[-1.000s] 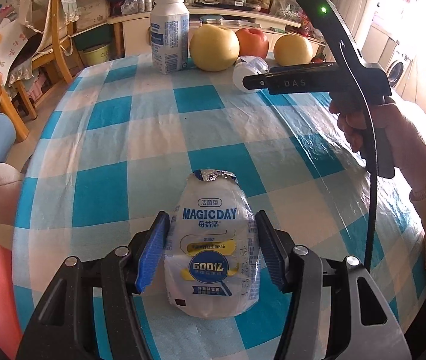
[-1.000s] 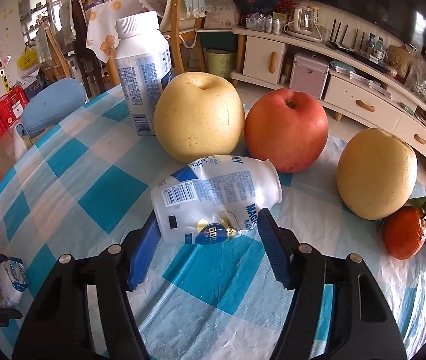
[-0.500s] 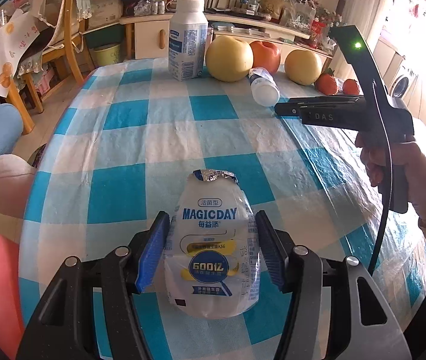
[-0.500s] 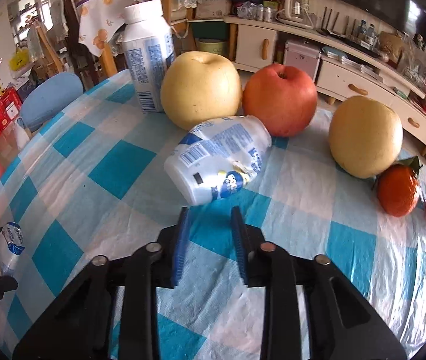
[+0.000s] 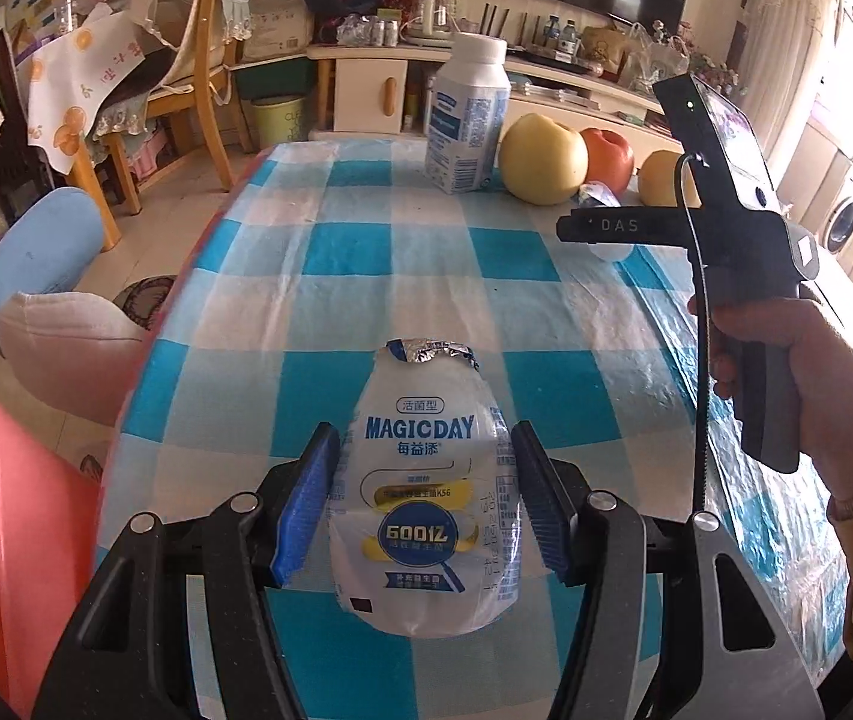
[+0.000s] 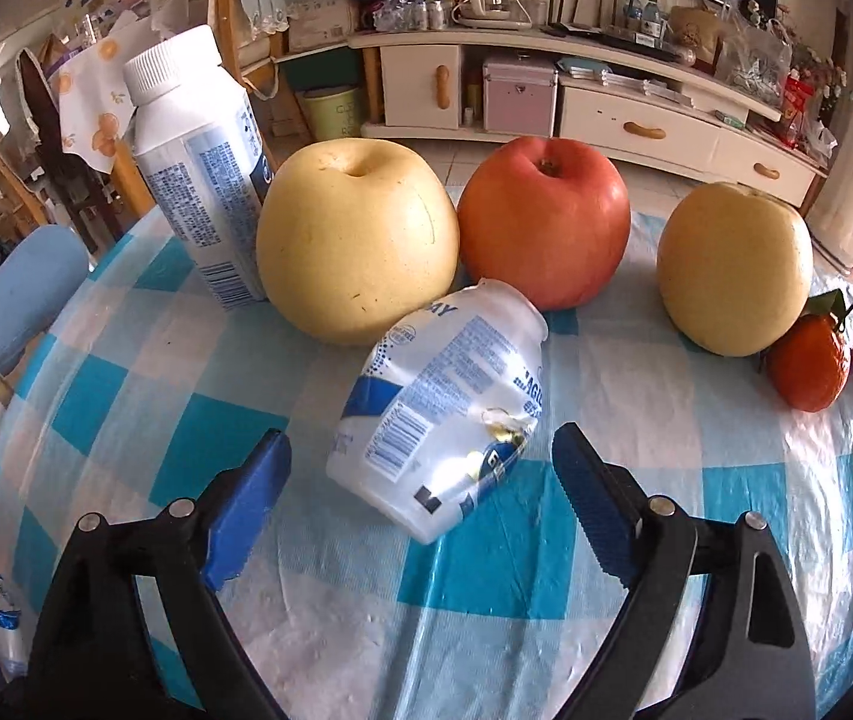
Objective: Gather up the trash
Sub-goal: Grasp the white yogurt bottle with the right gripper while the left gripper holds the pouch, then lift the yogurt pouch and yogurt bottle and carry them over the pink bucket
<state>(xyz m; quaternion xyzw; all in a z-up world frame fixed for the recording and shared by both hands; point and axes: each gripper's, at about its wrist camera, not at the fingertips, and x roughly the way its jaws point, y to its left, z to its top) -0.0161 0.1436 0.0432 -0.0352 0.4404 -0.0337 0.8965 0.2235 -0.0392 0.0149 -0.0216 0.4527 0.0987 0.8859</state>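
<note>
On the checked surface (image 5: 366, 252) I have two crushed yogurt bottles to collect. My left gripper (image 5: 423, 507) pinches the first bottle (image 5: 426, 504) by its sides, foil mouth pointing away from me. My right gripper (image 6: 420, 480) is opening, its blue pads spread wide and clear of the second bottle (image 6: 444, 408), which lies on its side between them, just in front of a yellow pear (image 6: 357, 240) and a red apple (image 6: 543, 222).
</note>
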